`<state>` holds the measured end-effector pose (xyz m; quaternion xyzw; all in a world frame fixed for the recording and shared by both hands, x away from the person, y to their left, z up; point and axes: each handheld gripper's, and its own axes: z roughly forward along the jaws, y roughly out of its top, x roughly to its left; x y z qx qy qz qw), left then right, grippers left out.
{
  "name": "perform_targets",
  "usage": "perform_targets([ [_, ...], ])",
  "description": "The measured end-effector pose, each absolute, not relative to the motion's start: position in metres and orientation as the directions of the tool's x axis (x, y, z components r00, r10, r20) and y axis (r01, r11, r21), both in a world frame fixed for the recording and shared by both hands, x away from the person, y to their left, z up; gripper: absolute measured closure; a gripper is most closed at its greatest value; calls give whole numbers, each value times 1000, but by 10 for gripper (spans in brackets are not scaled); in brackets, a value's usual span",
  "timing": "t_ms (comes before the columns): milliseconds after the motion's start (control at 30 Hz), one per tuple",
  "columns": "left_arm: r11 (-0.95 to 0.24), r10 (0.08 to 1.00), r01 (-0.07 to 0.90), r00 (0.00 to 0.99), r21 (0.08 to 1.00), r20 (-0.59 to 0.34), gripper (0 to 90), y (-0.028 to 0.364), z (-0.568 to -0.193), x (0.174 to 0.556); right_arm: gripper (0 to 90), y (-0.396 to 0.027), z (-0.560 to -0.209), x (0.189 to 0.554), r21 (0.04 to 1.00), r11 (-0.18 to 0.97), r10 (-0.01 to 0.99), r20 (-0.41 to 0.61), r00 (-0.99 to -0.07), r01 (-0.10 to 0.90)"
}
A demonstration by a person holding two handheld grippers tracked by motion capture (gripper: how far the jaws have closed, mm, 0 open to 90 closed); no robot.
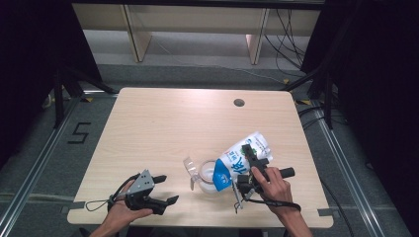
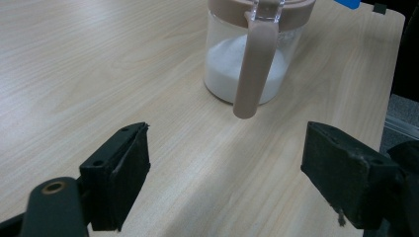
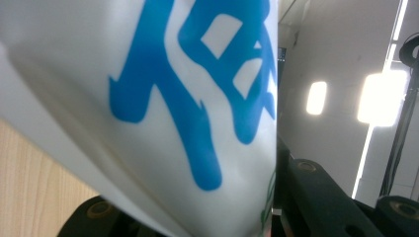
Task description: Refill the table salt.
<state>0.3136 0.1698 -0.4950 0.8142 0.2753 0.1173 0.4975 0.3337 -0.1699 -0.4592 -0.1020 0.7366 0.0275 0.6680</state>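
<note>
A white bag with blue lettering (image 1: pixel 236 159) (image 3: pixel 148 98) hangs tilted, its blue lower end over the mouth of a clear jar (image 1: pixel 207 178). My right gripper (image 1: pixel 250 159) is shut on the bag's middle; in the right gripper view the bag covers the black jaws. The jar (image 2: pixel 222 64) holds white powder and has a beige rim and handle (image 2: pixel 253 69); its lid flap (image 1: pixel 189 166) stands open to the left. My left gripper (image 1: pixel 167 188) (image 2: pixel 225 168) rests open on the table, left of the jar, with nothing between its jaws.
The wooden table (image 1: pixel 163 123) has a round cable hole (image 1: pixel 239 102) near its far edge. Dark curtains stand on both sides, and cables lie on the floor beyond the table at the right.
</note>
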Motion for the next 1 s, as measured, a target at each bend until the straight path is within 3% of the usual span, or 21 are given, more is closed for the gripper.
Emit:
perform_targets([
  [267, -353, 565, 332, 821, 875, -84, 179, 170, -495, 314, 747, -169, -457, 333, -103, 977, -121, -989, -85, -187],
  [333, -353, 565, 332, 821, 875, -84, 179, 170, -495, 314, 748, -168, -452, 335, -175, 961, -191, -980, -58, -213],
  [767, -353, 566, 332, 821, 875, -83, 179, 170, -495, 314, 753, -168, -452, 334, -155, 965, -173, -983, -67, -212],
  [800, -353, 565, 332, 821, 875, -83, 180, 170, -495, 314, 753, -169, -456, 334, -94, 977, -112, -990, -84, -194],
  [867, -353, 565, 332, 821, 875, -83, 179, 170, -495, 314, 754, -167, -450, 335, -183, 959, -199, -979, -54, -218],
  [1000, -352, 566, 332, 820, 875, -84, 179, 170, -495, 314, 756, -168, -451, 335, -155, 964, -173, -983, -64, -216],
])
